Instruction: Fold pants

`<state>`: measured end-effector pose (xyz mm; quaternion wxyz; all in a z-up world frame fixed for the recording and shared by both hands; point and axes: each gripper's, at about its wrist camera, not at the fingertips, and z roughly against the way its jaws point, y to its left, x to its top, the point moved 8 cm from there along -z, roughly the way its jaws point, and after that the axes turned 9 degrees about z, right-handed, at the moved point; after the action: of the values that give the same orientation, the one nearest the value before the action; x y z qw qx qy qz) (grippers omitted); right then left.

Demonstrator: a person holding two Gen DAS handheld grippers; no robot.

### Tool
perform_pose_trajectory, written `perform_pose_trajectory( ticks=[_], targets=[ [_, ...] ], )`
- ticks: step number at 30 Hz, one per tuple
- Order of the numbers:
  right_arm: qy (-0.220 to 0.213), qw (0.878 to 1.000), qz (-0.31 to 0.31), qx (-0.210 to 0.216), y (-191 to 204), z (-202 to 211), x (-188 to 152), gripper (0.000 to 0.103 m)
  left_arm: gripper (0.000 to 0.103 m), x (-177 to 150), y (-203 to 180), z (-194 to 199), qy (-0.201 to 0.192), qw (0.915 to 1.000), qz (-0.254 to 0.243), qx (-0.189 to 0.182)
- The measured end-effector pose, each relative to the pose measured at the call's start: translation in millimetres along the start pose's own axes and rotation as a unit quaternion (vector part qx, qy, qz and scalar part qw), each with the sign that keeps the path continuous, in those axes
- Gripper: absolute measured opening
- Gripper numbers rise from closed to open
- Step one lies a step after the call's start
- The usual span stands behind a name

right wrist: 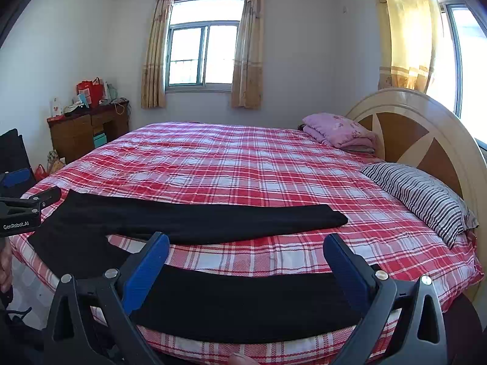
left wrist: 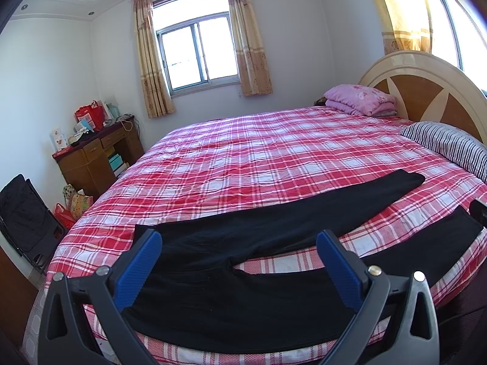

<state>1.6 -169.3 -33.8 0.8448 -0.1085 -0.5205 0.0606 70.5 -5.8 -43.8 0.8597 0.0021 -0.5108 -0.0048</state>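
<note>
Black pants (left wrist: 243,273) lie flat on the near edge of a red plaid bed (left wrist: 258,152), the two legs spread apart to the right in a V. My left gripper (left wrist: 239,240) is open and empty, just above the waist and crotch end. My right gripper (right wrist: 246,243) is open and empty, above the near leg (right wrist: 243,301); the far leg (right wrist: 197,219) stretches behind it. The left gripper also shows in the right wrist view (right wrist: 30,203), at the waist end.
A striped pillow (right wrist: 420,194) and a folded pink blanket (right wrist: 341,130) lie by the round headboard (right wrist: 426,127) at the right. A wooden desk (left wrist: 94,158) with clutter and bags stands by the far left wall. A black chair (left wrist: 24,213) is at left.
</note>
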Motion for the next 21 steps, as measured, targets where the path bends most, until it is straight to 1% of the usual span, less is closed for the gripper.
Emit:
perform_pose_trajectory(
  ticks=[21],
  targets=[
    [0.004, 1.0, 0.001, 0.0, -0.7, -3.1, -0.2, 0.102, 0.103, 0.1, 1.3, -0.6, 0.001, 1.0, -0.001, 0.002]
  ],
)
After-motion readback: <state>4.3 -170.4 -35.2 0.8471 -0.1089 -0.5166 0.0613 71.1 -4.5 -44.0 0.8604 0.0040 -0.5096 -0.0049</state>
